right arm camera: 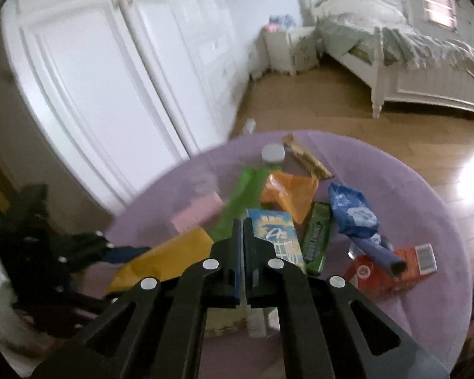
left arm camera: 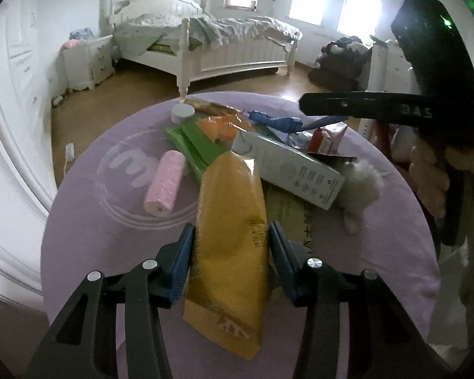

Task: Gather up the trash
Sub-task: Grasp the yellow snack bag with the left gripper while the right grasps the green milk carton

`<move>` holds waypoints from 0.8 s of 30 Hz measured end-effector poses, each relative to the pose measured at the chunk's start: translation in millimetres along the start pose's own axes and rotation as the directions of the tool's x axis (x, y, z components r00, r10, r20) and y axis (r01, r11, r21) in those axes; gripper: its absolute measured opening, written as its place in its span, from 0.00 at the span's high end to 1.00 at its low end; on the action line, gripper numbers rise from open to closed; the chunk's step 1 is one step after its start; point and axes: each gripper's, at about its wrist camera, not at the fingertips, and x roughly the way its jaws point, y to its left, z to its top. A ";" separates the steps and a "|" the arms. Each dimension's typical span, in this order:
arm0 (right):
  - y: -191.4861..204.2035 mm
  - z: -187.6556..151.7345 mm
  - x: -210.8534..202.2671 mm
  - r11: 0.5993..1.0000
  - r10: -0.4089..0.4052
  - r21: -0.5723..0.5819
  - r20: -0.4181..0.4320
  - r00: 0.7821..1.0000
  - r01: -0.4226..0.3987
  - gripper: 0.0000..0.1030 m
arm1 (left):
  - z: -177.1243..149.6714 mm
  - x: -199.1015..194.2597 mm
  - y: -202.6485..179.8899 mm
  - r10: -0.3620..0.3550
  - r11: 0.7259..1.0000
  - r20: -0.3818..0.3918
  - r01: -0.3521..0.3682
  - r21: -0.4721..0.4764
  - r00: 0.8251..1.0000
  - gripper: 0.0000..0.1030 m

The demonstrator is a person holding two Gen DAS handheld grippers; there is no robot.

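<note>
A pile of trash lies on a round purple table (left arm camera: 88, 240). My left gripper (left arm camera: 231, 246) is open, its jaws on either side of a yellow wrapper (left arm camera: 230, 237), which also shows in the right wrist view (right arm camera: 164, 259). A white carton (left arm camera: 297, 167), a green wrapper (left arm camera: 196, 145), a pink roll (left arm camera: 166, 183) and a white cap (left arm camera: 182, 112) lie beyond. My right gripper (right arm camera: 241, 230) is shut and empty above a blue-and-white carton (right arm camera: 278, 237). It also shows in the left wrist view (left arm camera: 306, 104), held above the pile.
An orange bag (right arm camera: 290, 192), a green gum pack (right arm camera: 316, 237), a blue wrapper (right arm camera: 354, 211) and a red box (right arm camera: 391, 268) lie on the table (right arm camera: 426, 221). A white fluffy toy (left arm camera: 360, 186) sits at the right. A bed (left arm camera: 237, 47), nightstand (left arm camera: 88, 60) and wardrobe (right arm camera: 110, 79) stand around.
</note>
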 end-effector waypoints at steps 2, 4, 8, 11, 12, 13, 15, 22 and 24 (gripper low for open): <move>2.7 1.4 6.6 1.000 -0.004 -0.024 -0.054 0.999 0.003 0.74 | 0.6 -3.3 -3.8 -0.002 1.000 0.009 0.002 0.004 1.000 0.54; 4.2 3.1 21.9 0.999 -0.025 -0.045 -0.101 0.995 0.020 0.28 | -1.5 -9.5 -6.6 -0.006 1.000 0.019 0.006 -0.003 1.000 0.54; -0.5 7.5 66.3 0.992 -0.108 -0.081 -0.204 0.973 0.094 0.25 | -10.4 -21.4 -3.6 -0.002 0.999 0.031 0.004 -0.041 1.000 0.54; -6.0 6.3 96.7 0.989 -0.137 -0.100 -0.298 0.945 0.111 0.26 | -20.0 -31.6 6.0 0.002 0.996 0.032 0.000 -0.085 0.999 0.54; -3.7 6.8 99.9 0.987 -0.134 -0.119 -0.295 0.946 0.103 0.35 | -22.5 -33.8 9.2 0.002 0.995 0.031 0.001 -0.095 1.000 0.54; -1.7 7.5 101.6 0.987 -0.135 -0.128 -0.299 0.944 0.101 0.42 | -25.4 -35.9 12.0 0.003 0.995 0.031 0.001 -0.104 1.000 0.54; 4.0 9.5 97.5 0.988 -0.126 -0.125 -0.280 0.952 0.094 0.42 | -29.4 -39.4 16.9 0.011 0.993 0.034 -0.007 -0.115 0.999 0.54; 19.2 2.3 15.9 0.997 0.071 0.024 -0.018 0.997 -0.071 0.50 | -26.0 -44.4 22.6 -0.025 0.986 0.073 0.037 -0.161 0.997 0.54; 12.6 -4.6 -15.0 0.988 0.113 0.095 0.082 0.990 -0.120 0.51 | -20.6 -45.1 16.9 -0.041 0.986 0.089 0.055 -0.156 0.995 0.54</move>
